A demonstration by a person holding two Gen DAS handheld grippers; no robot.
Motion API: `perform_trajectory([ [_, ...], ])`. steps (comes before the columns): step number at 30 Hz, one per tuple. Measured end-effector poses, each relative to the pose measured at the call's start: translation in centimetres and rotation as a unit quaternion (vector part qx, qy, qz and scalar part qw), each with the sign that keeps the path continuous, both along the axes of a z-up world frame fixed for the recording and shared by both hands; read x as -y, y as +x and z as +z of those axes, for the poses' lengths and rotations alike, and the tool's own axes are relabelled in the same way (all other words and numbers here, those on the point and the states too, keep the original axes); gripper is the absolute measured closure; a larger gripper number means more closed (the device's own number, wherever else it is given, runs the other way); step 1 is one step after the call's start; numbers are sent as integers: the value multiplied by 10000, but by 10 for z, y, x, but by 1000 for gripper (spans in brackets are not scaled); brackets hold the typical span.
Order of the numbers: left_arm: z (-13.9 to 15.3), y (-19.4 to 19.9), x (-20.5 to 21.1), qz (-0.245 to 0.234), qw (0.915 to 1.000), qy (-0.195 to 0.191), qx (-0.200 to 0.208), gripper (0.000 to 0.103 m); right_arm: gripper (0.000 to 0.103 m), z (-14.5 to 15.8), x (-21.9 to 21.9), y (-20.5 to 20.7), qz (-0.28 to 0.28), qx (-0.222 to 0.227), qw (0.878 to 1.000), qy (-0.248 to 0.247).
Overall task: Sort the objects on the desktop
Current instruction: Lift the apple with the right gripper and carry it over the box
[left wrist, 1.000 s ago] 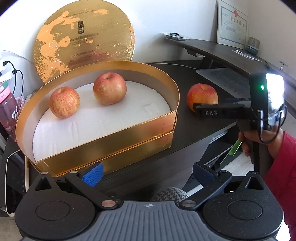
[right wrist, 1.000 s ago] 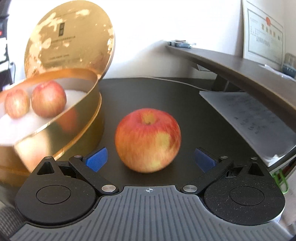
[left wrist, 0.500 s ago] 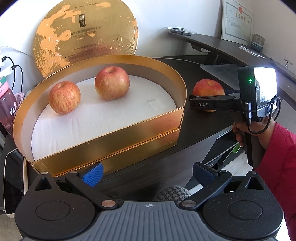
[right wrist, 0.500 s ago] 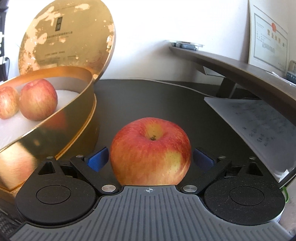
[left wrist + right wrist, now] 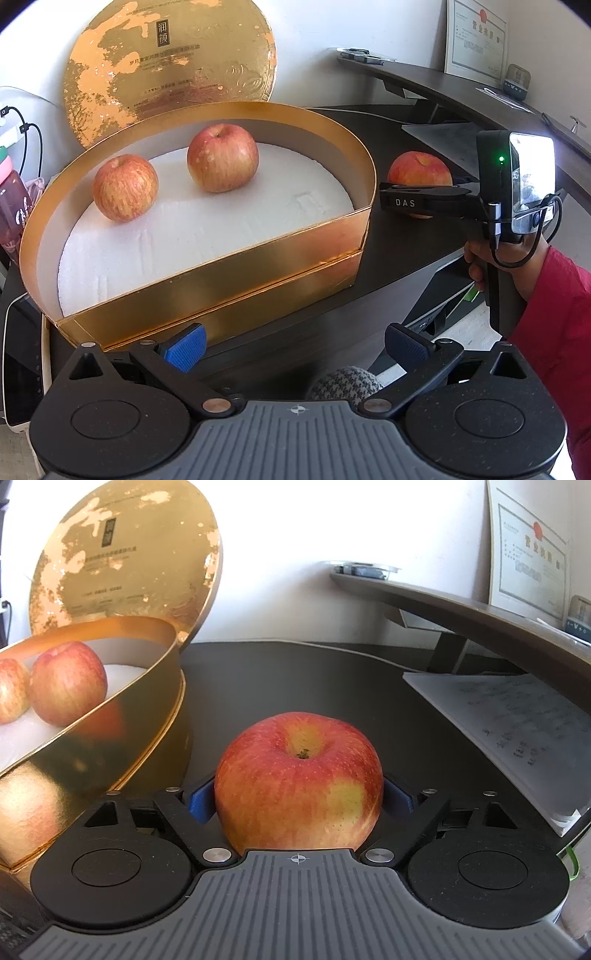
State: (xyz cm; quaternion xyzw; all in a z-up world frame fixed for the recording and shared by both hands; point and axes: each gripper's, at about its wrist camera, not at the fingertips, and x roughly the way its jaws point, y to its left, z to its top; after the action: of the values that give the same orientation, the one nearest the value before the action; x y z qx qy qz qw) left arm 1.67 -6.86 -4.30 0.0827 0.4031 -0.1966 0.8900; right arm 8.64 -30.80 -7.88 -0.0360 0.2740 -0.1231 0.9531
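Just beside the gold box (image 5: 207, 258), the right tongs (image 5: 299, 797) are closing their blue pads around the loose apple (image 5: 299, 775) sitting on the worktop (image 5: 295, 679), presumably to join two apples inside, while the left tongs (image 5: 295, 349) are hanging spread and empty.

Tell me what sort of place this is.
Probably an office: a dark desk with a raised shelf, a framed certificate against the wall, and printed papers. Apples and a gold gift box look incidental.
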Motion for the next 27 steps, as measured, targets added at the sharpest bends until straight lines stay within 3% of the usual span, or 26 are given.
perform_trajectory([
  [11,2,-3,-4,28,10000,-37,36,0,16,9,7,6,-94,-136,9997,168],
  [17,5,-5,-11,45,9999,-131,84,0,16,35,11,5,-178,67,9997,152],
  [27,11,-11,-34,140,9988,-434,201,0,16,83,-61,0,757,195,9968,135],
])
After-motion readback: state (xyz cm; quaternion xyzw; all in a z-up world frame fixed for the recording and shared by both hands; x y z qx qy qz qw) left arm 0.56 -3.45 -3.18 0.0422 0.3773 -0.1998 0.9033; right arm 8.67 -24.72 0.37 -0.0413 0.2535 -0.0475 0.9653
